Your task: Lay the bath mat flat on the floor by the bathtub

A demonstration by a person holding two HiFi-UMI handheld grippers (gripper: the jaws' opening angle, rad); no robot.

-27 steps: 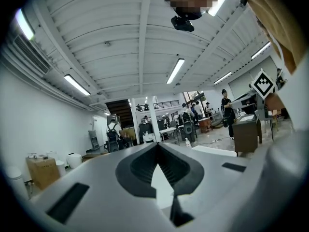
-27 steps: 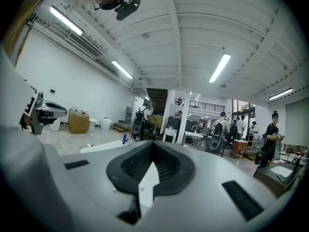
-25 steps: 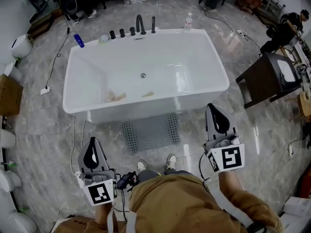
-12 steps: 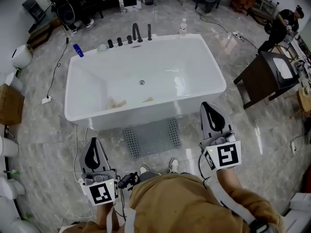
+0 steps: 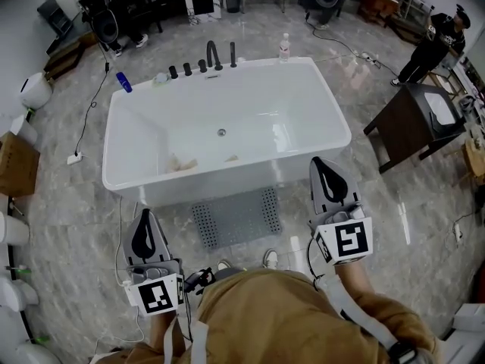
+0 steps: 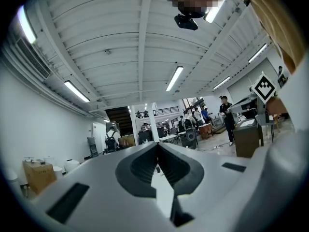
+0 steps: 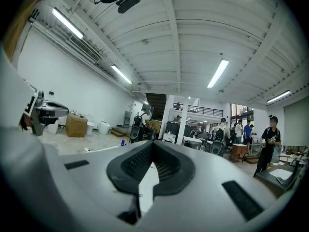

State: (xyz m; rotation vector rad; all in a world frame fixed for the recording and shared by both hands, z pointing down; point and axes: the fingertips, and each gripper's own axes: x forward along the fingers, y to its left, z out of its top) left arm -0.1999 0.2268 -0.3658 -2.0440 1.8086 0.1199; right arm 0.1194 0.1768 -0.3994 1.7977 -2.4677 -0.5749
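A grey perforated bath mat [image 5: 236, 215] lies flat on the marble floor against the near side of the white bathtub [image 5: 318, 89]. My left gripper [image 5: 143, 217] hangs shut and empty at the lower left, to the left of the mat. My right gripper [image 5: 321, 167] is shut and empty too, above the floor just right of the mat. In both gripper views the jaws meet at the tips, left gripper [image 6: 157, 144] and right gripper [image 7: 152, 143], and point level across the room with nothing between them.
Black taps [image 5: 217, 54], a blue bottle [image 5: 123, 82] and a clear bottle [image 5: 284, 48] stand on the tub's far rim. A dark wooden stand [image 5: 405, 131] is at the right, and a person [image 5: 433, 44] behind it. A cable [image 5: 119, 226] runs along the floor at left.
The view has drifted so the tub and mat sit slightly lower and farther left. Both grippers stayed shut and moved a little upward in the frame.
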